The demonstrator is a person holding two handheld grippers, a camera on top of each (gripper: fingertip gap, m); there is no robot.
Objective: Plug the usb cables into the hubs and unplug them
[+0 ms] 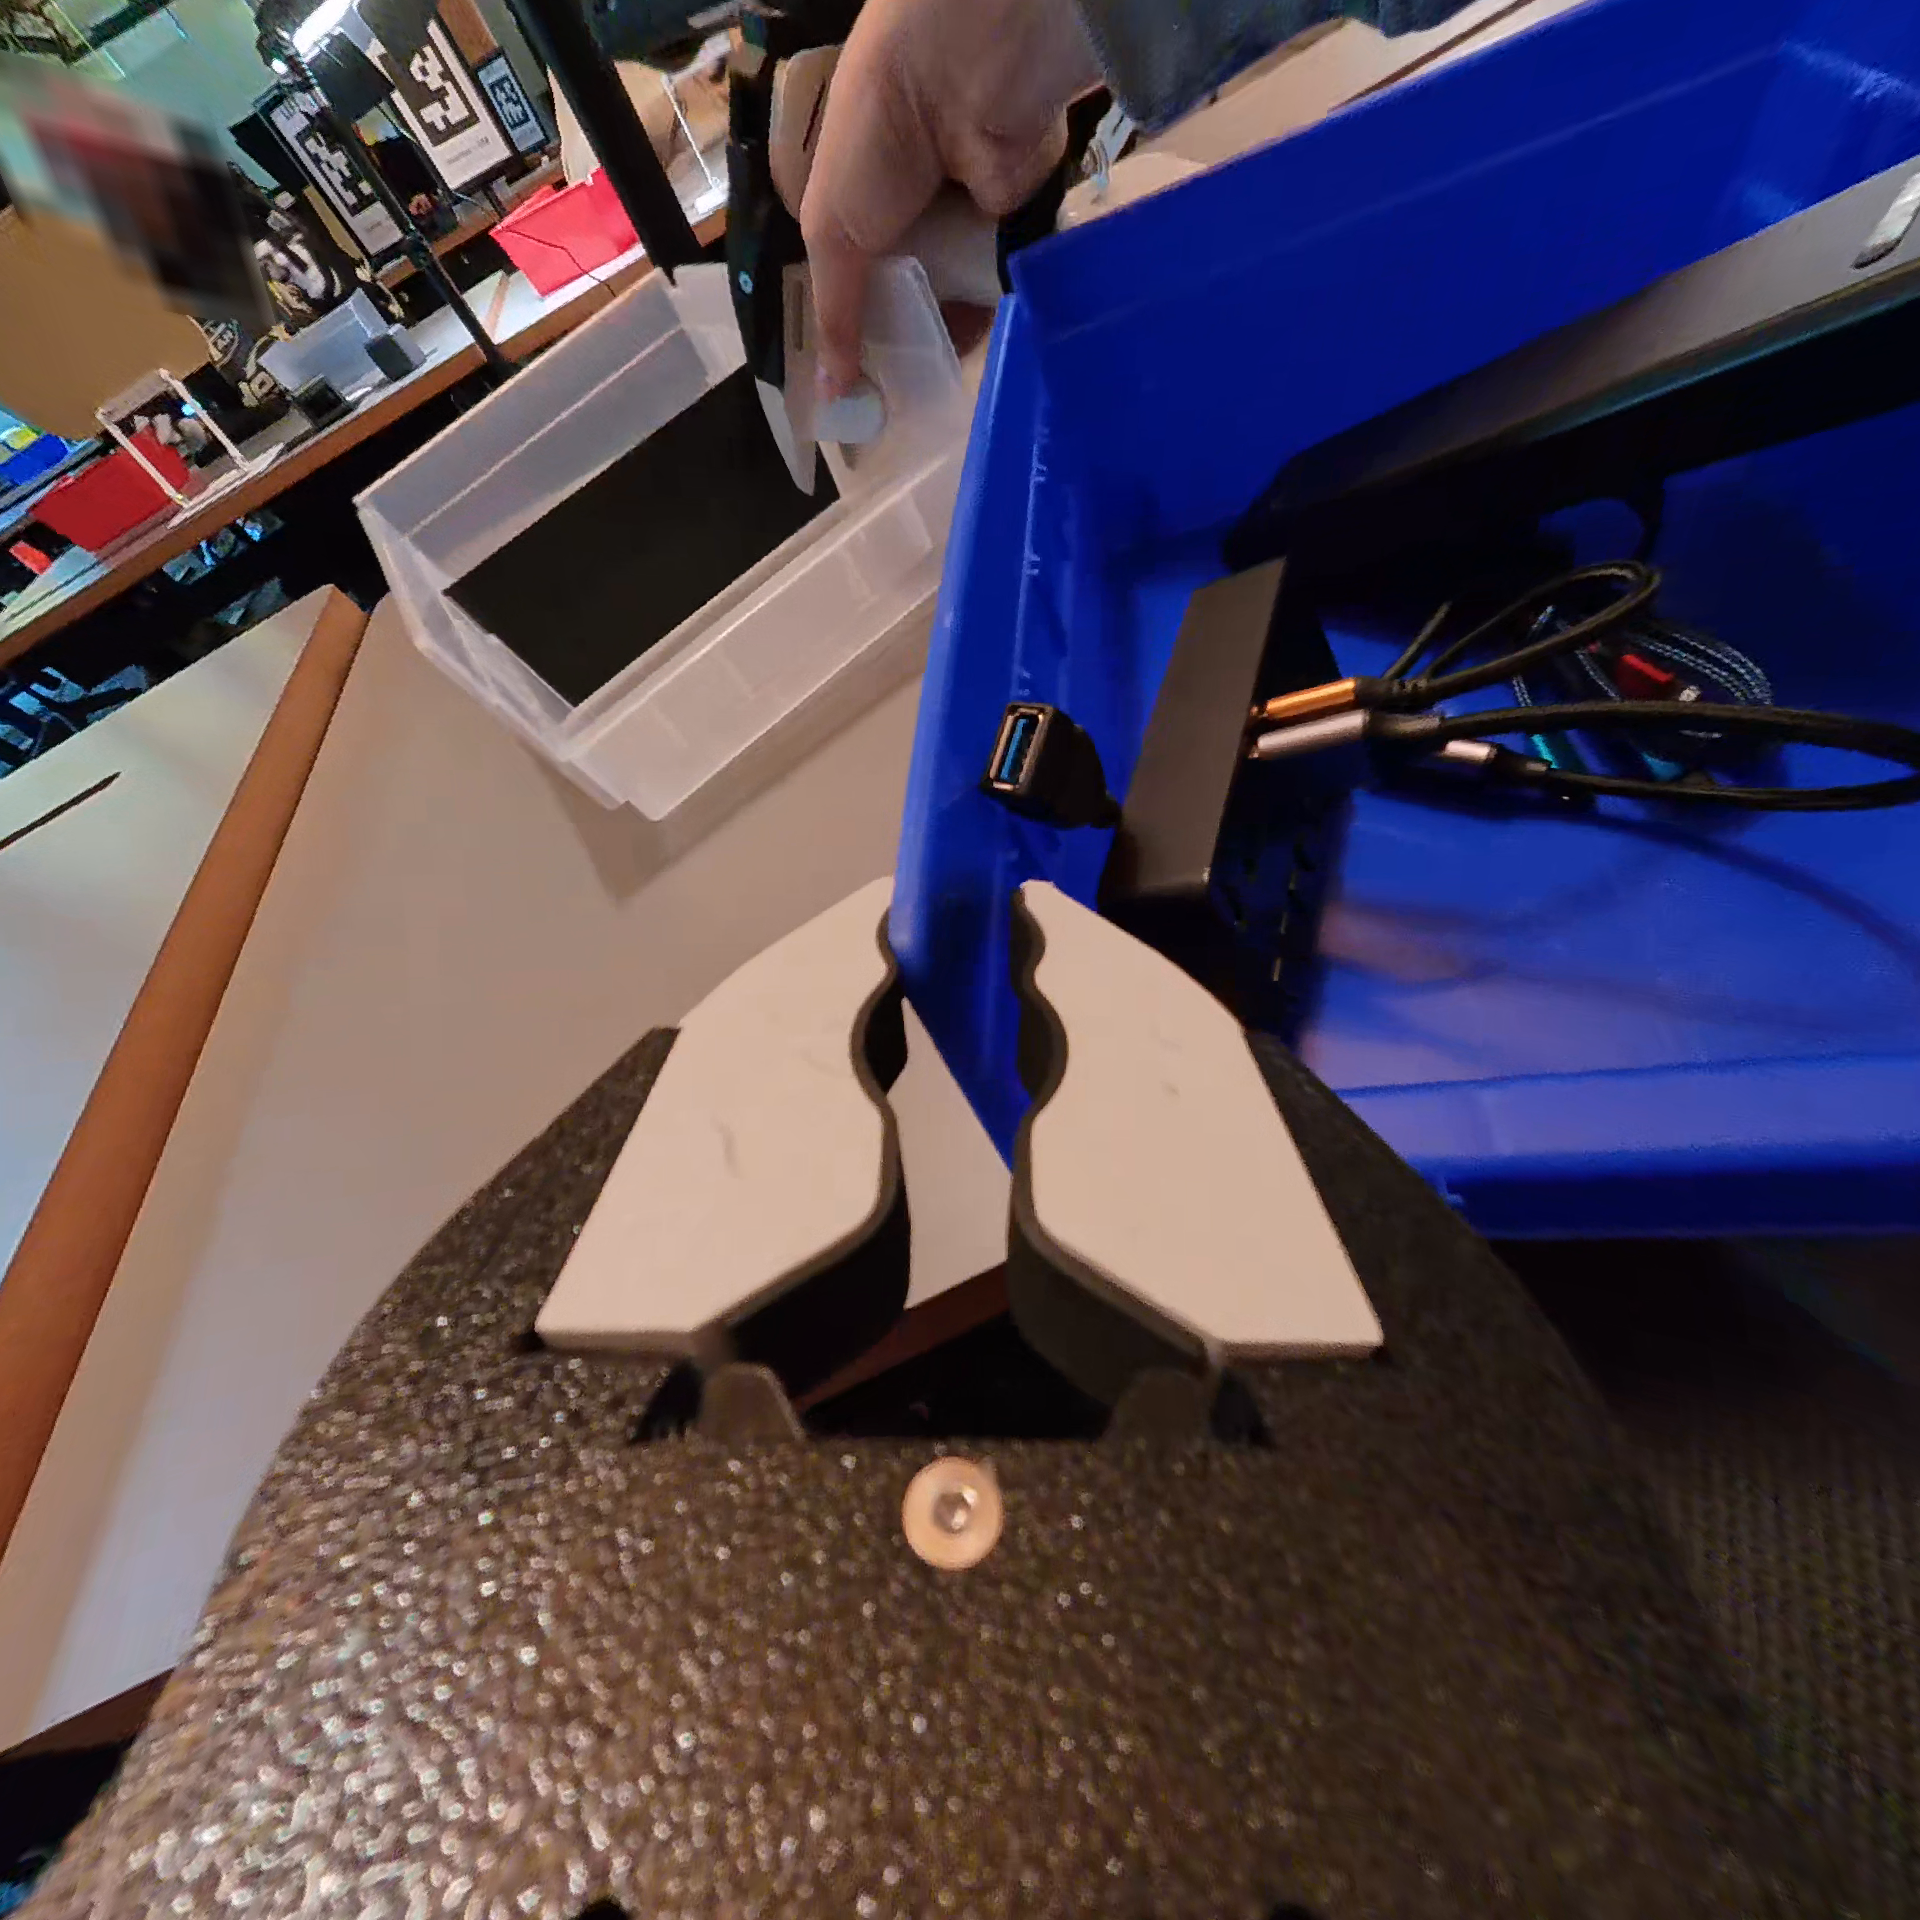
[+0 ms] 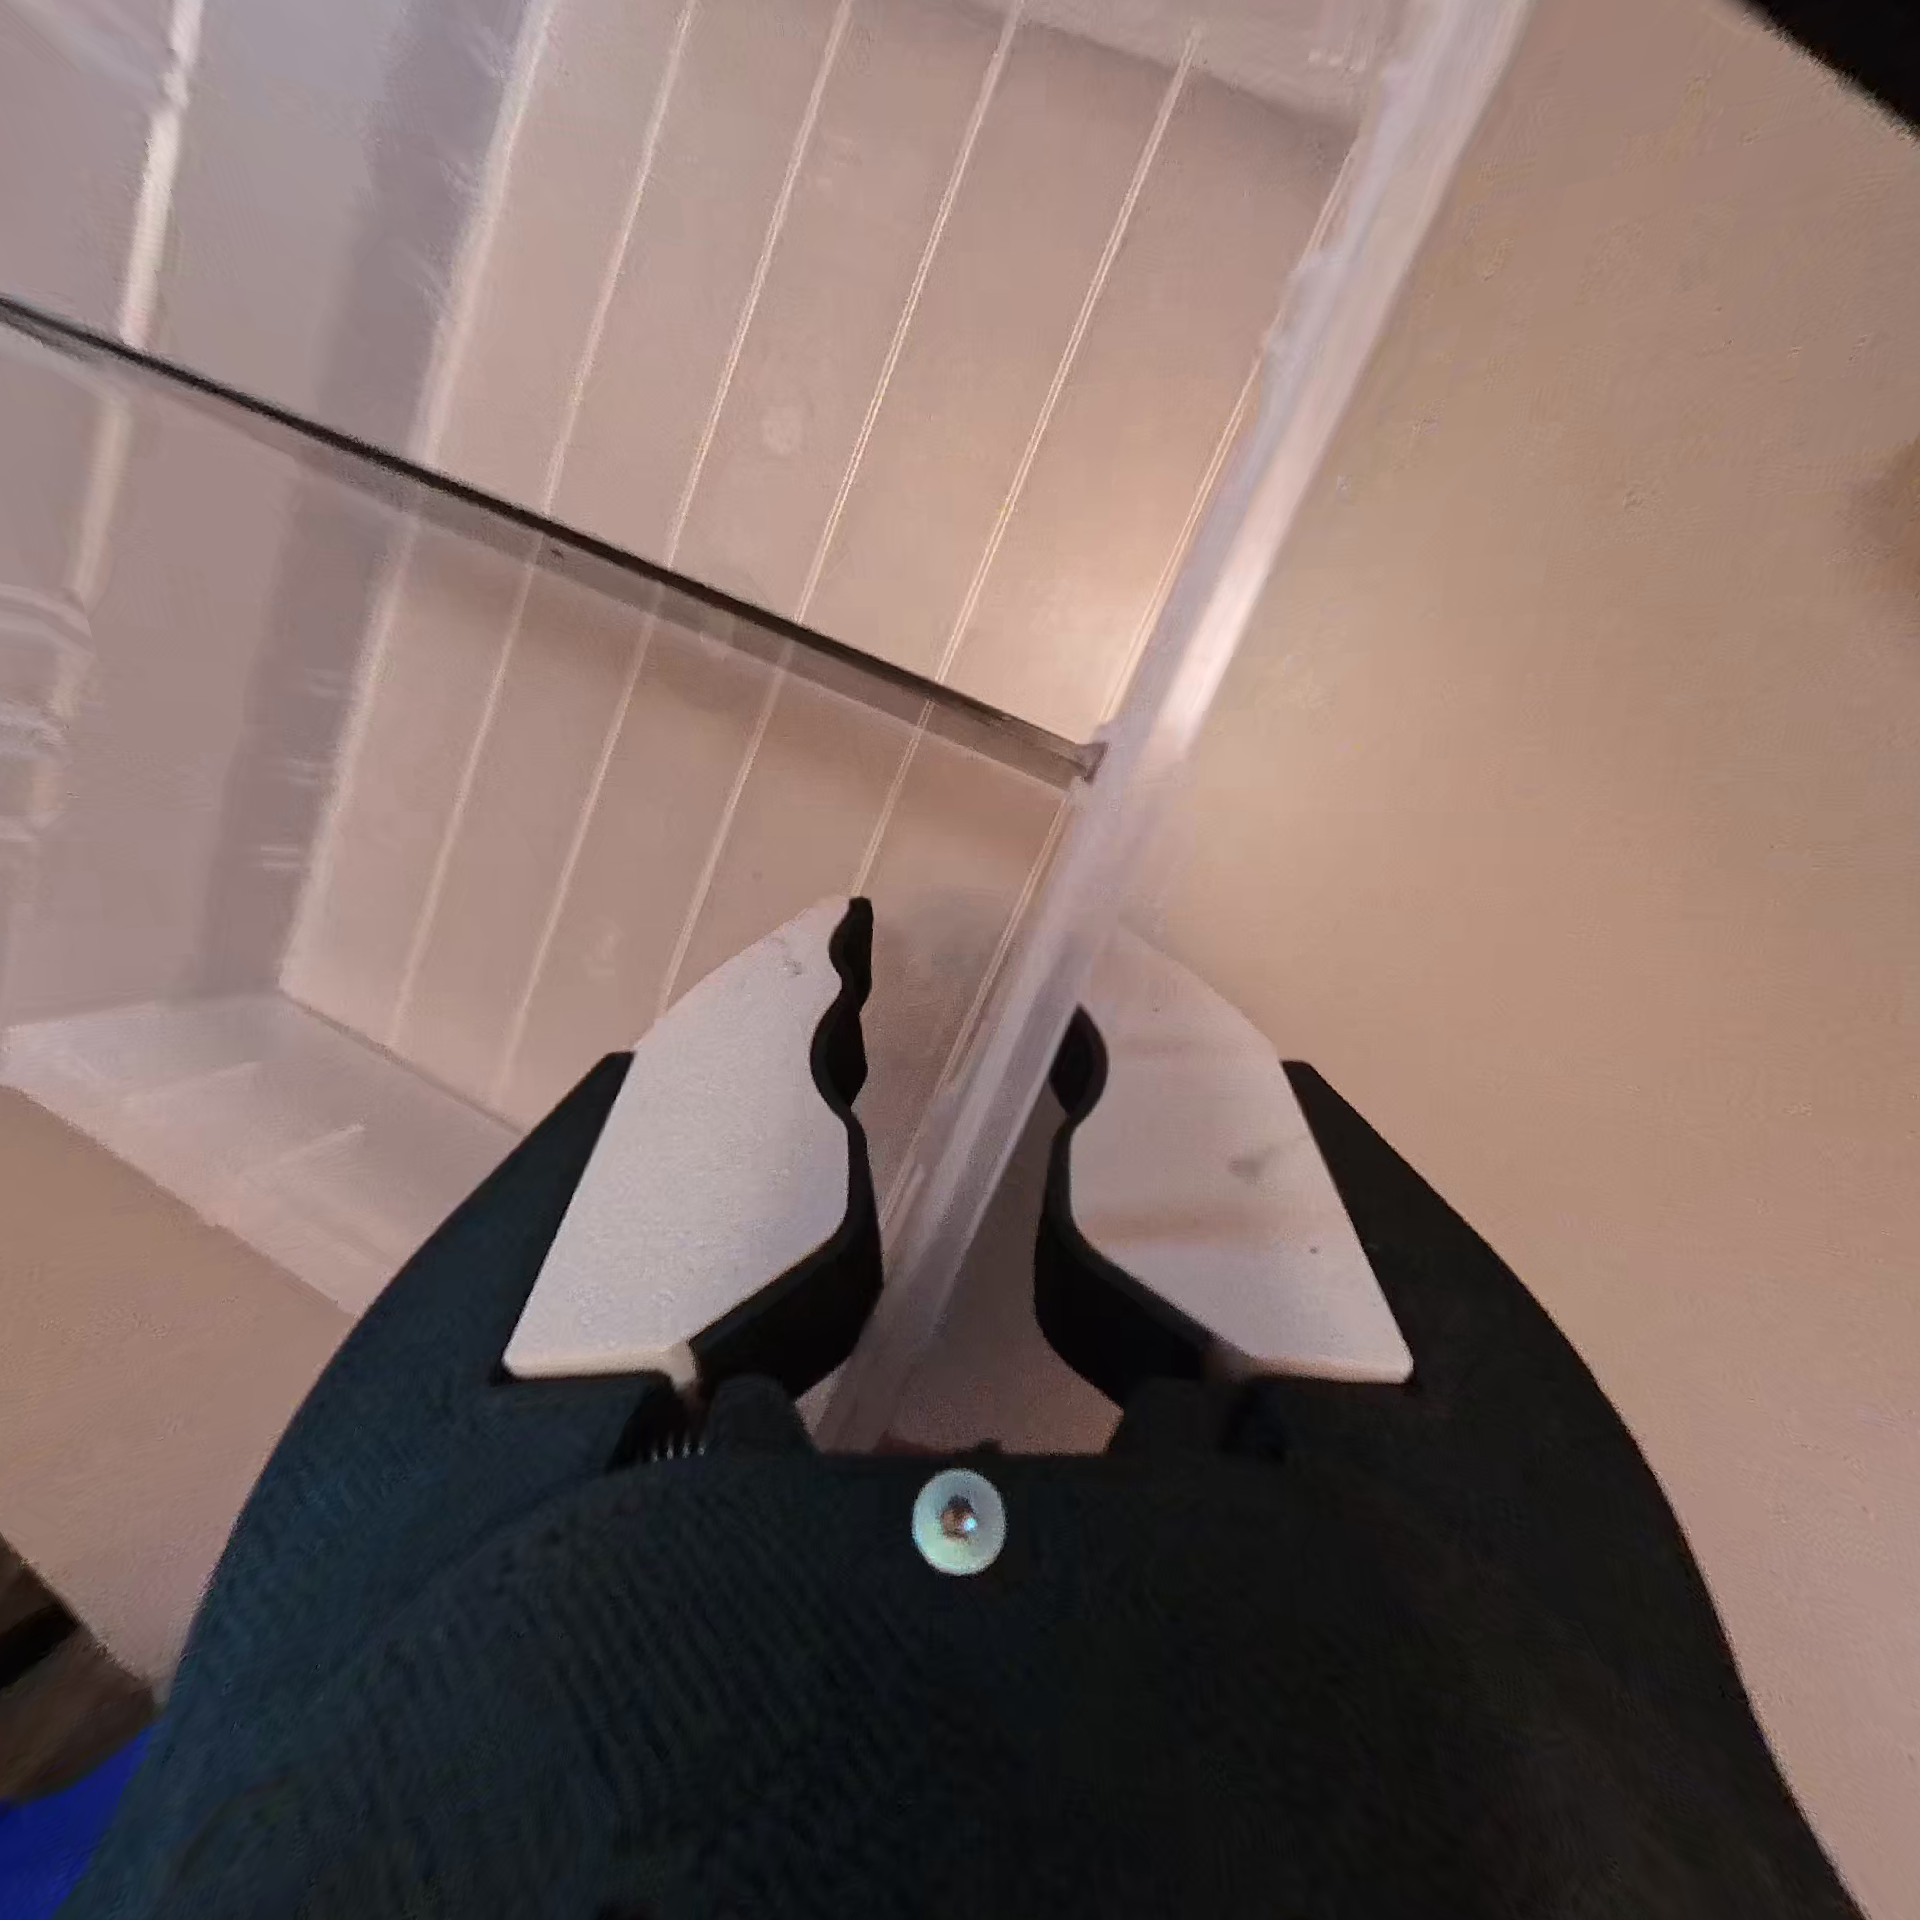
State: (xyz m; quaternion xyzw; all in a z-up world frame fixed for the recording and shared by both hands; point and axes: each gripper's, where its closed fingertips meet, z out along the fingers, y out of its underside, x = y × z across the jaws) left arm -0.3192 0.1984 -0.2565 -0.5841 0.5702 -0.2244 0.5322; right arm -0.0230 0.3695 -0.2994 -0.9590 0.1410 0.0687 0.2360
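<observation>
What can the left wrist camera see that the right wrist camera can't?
Only the left wrist view shows the big blue plastic bin, the black hub with braided cables plugged in, a loose blue USB socket and the left gripper astride the bin's wall. Only the right wrist view shows the ribbed floor inside the box up close. Both show the clear plastic box and the right gripper astride its wall.

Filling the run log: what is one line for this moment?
left tool: astride blue bin wall | right tool: astride clear bin wall | cables: plugged into hub
</observation>
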